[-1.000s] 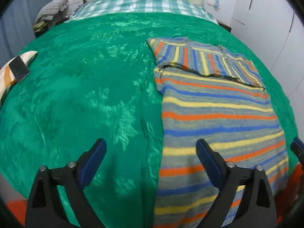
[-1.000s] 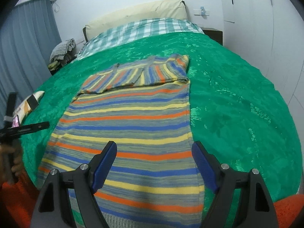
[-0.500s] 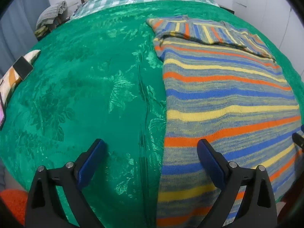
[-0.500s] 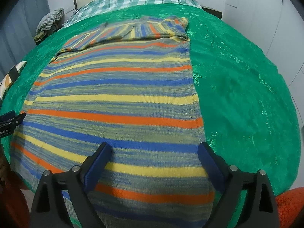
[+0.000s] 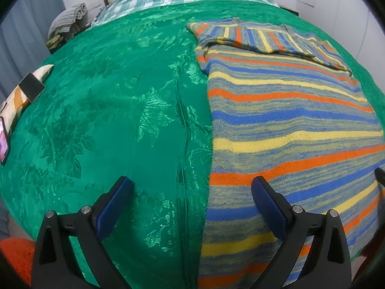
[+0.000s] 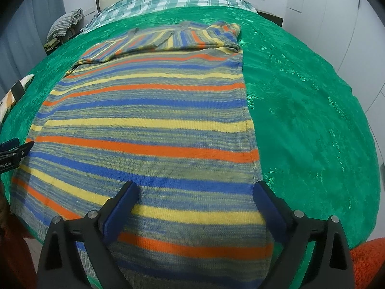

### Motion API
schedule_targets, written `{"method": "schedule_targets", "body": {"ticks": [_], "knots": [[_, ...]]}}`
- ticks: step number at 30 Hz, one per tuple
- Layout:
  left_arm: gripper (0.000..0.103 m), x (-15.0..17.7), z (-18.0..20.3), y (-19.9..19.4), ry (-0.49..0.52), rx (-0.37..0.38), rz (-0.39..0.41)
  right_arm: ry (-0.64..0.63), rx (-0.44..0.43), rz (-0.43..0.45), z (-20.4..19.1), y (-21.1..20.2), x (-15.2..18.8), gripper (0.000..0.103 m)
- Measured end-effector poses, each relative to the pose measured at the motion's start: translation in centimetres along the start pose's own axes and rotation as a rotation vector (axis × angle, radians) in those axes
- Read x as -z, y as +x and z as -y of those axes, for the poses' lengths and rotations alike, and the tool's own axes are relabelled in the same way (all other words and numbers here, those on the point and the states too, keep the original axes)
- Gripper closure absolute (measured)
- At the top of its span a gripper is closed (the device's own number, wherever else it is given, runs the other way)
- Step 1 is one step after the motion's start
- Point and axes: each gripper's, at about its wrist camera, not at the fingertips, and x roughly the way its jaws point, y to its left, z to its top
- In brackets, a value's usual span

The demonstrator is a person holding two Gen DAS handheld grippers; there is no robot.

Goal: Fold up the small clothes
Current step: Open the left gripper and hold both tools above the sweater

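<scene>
Striped sweater [image 6: 149, 125] flat on green bedspread [image 5: 108, 120], sleeves folded in

We can read only one marking: white lettering "RoboLAI", its start cut off by the picture's edge, on the black body of the left hand-held gripper [image 6: 14, 149] in the right wrist view.

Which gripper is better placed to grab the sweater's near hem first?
Right. The right gripper, jaws opening, straddles the striped sweater; the left gripper spans its side edge, half over the green bedspread.
</scene>
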Motion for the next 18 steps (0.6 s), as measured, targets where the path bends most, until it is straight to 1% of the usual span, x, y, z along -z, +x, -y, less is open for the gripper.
{"method": "schedule_targets", "body": {"ticks": [18], "knots": [[0.002,0.07,0.2,0.08,0.009,-0.01,0.005,-0.003,0.002,0.001,-0.13,0.03,0.03,0.005]]}}
